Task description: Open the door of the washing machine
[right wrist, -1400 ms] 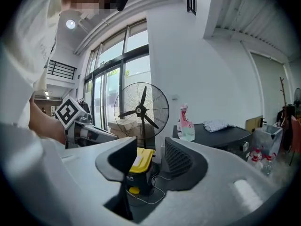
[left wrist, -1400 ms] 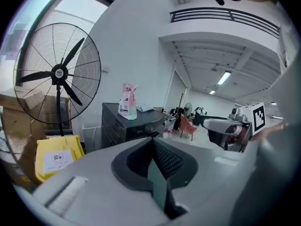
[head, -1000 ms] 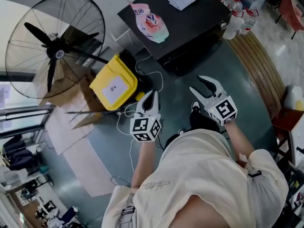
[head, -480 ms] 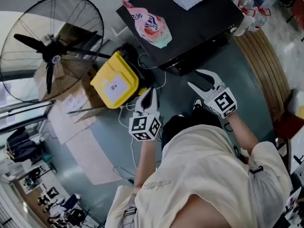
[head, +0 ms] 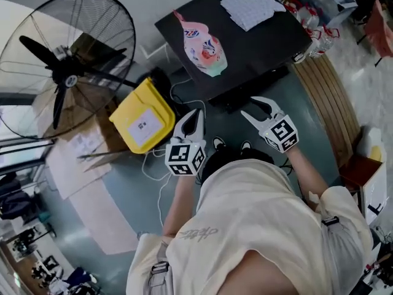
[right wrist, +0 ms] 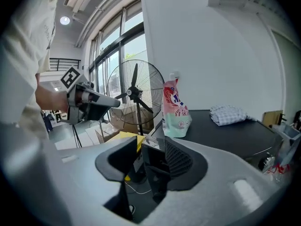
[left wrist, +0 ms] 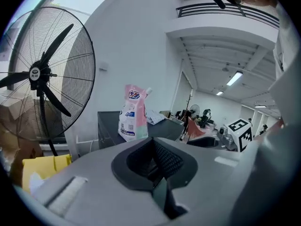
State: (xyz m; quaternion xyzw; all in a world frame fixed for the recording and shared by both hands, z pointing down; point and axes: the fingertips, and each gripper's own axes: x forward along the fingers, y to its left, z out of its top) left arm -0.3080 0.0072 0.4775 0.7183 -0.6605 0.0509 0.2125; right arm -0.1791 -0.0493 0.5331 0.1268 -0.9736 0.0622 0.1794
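Note:
The washing machine (head: 245,42) is a black box by the white wall; its door does not show in any view. A pink detergent pouch (head: 202,48) and a checked cloth (head: 249,2) lie on its top. My left gripper (head: 195,114) hovers over the floor just left of the machine's front, jaws shut on nothing. My right gripper (head: 255,107) is held close to the machine's front edge, open and empty. The left gripper view shows its gripper (left wrist: 153,161) aimed at the machine (left wrist: 110,126) and pouch (left wrist: 133,112). The right gripper (right wrist: 141,168) faces the pouch (right wrist: 175,109).
A big standing fan (head: 67,66) is at the left, with a yellow bin (head: 142,117) and cardboard beside it. White cables trail over the floor near my feet. Water bottles (head: 313,23) stand right of the machine, by a curved wooden strip (head: 334,97).
I have stepped closer to the machine, and both grippers now sit nearer its front. The left stays shut and the right stays open.

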